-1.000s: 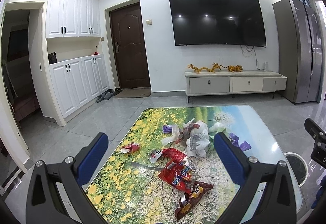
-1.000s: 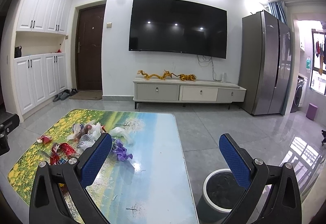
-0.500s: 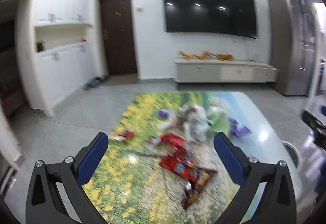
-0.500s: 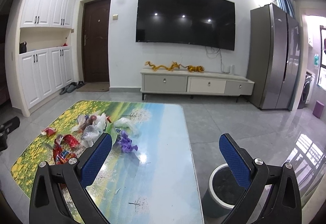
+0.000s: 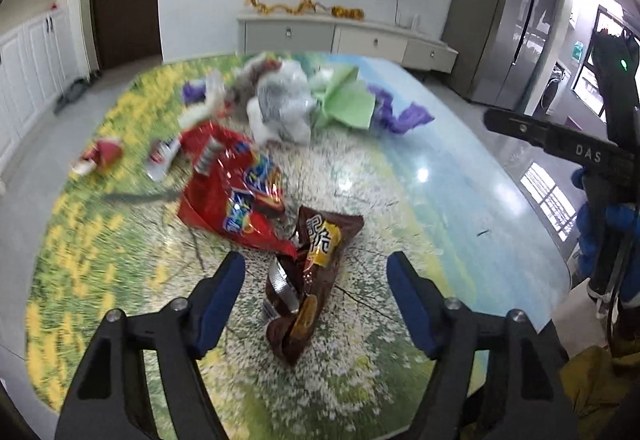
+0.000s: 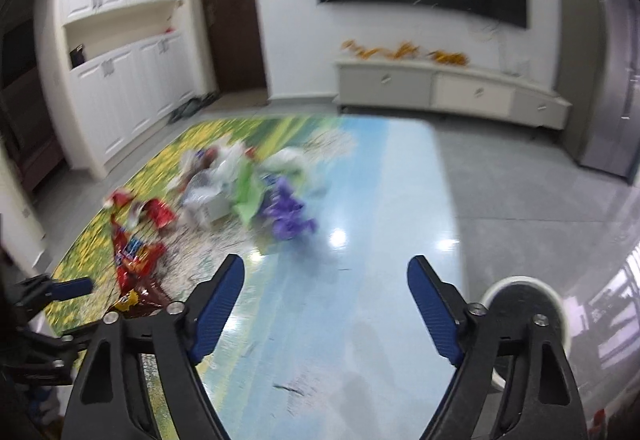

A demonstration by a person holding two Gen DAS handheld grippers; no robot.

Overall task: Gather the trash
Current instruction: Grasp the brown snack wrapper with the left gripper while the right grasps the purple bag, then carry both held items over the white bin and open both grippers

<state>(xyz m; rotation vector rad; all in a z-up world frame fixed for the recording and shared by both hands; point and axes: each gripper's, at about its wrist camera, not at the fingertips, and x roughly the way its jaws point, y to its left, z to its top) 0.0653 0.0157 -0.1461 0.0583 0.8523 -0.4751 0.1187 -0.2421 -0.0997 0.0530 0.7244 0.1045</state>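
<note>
Brown snack wrapper [image 5: 308, 280] lies crumpled on the desk [image 5: 440, 159], lower centre of the left wrist frame, long axis running from its torn top at upper right down to the lower left, between the pads of the left hand-held gripper [image 5: 312, 296], whose jaws have just been closing but are not yet touching it. Best to close across the narrow crumpled waist, clear of the red bag [image 5: 228, 195] overlapping its top. Right hand-held gripper [image 6: 324, 312] has just been closing too, nothing between its jaws; bin [image 6: 524, 304] at lower right.
</note>
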